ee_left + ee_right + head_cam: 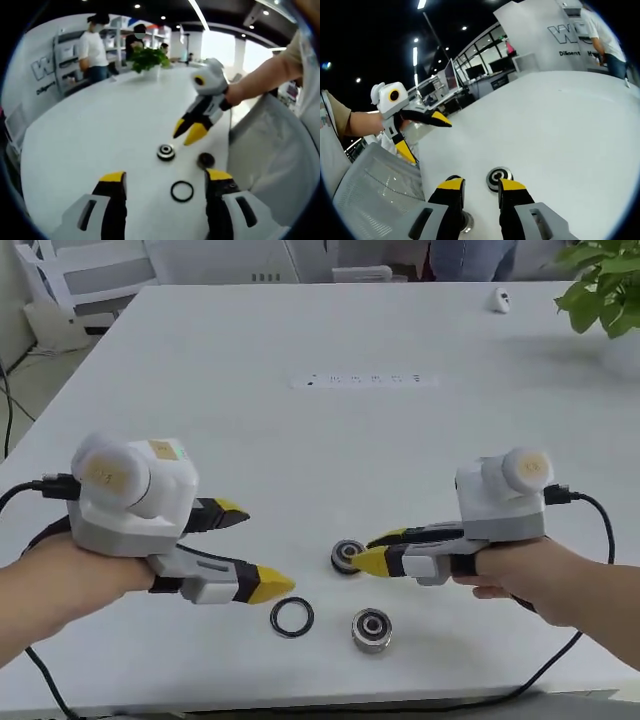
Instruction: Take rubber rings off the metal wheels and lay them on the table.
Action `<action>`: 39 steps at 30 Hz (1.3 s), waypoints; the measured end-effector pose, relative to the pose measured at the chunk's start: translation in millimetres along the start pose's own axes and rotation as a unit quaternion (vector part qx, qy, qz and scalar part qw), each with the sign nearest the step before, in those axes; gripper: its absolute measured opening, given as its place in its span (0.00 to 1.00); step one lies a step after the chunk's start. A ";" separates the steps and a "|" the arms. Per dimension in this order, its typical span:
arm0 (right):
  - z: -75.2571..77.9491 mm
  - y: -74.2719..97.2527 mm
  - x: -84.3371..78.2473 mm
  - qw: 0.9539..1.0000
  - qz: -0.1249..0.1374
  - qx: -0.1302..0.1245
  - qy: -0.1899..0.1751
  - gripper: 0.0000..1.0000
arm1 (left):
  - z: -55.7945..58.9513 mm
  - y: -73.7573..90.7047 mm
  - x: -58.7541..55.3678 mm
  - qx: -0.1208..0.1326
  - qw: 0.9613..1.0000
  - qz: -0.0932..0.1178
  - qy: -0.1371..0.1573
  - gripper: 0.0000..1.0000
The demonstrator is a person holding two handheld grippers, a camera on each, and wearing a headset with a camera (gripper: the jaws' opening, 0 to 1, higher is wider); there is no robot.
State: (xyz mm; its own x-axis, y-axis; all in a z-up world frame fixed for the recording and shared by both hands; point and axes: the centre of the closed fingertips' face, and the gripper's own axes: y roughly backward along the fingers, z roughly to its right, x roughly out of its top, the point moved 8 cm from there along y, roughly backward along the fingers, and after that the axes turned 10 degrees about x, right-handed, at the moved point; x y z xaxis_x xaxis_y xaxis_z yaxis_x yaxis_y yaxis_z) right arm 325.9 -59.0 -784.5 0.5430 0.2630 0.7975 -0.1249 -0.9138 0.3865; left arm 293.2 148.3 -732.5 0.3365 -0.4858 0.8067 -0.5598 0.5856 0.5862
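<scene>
A metal wheel (347, 556) with a dark rubber ring on it lies near the table's front, just off the tips of my right gripper (368, 550), which is open by a narrow gap. In the right gripper view the wheel (499, 177) sits just beyond the right gripper (481, 184). A loose black rubber ring (291, 617) lies flat on the table. A second wheel (371, 629) lies beside it on the right. My left gripper (255, 548) is wide open and empty, above and left of the ring (182, 191).
The white table (330, 440) stretches far back. A white strip (365, 380) lies mid-table, a small white object (502, 300) at the far right, a green plant (600, 285) at the corner. Cables trail from both grippers off the front edge.
</scene>
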 end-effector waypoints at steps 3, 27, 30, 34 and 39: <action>3.2 0.9 -0.4 1.000 0.000 -0.005 0.005 0.25 | -1.1 -4.6 1.1 0.001 1.000 0.000 0.001 0.63; 22.2 -6.3 -14.7 0.997 -0.045 -0.019 0.054 0.28 | -0.3 -49.1 3.5 -0.014 1.000 -0.017 0.000 0.57; 23.6 -7.7 -15.7 0.997 -0.047 -0.019 0.057 0.28 | 0.9 -54.4 2.7 -0.016 1.000 -0.019 0.000 0.55; 25.8 -9.4 -17.1 0.996 -0.052 -0.022 0.064 0.28 | 2.0 -61.8 2.2 -0.021 1.000 -0.021 -0.001 0.55; 25.6 -10.4 -17.0 0.996 -0.052 -0.022 0.070 0.27 | 2.7 -69.2 3.3 -0.026 0.999 -0.022 -0.001 0.53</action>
State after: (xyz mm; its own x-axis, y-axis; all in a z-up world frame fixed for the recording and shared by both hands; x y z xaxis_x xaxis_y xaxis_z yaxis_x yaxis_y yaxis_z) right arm 339.3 -61.8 -813.9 0.4348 0.3979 0.8078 -0.1130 -0.8659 0.4873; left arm 331.0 104.5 -770.6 0.3583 -0.5125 0.7804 -0.5040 0.5974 0.6238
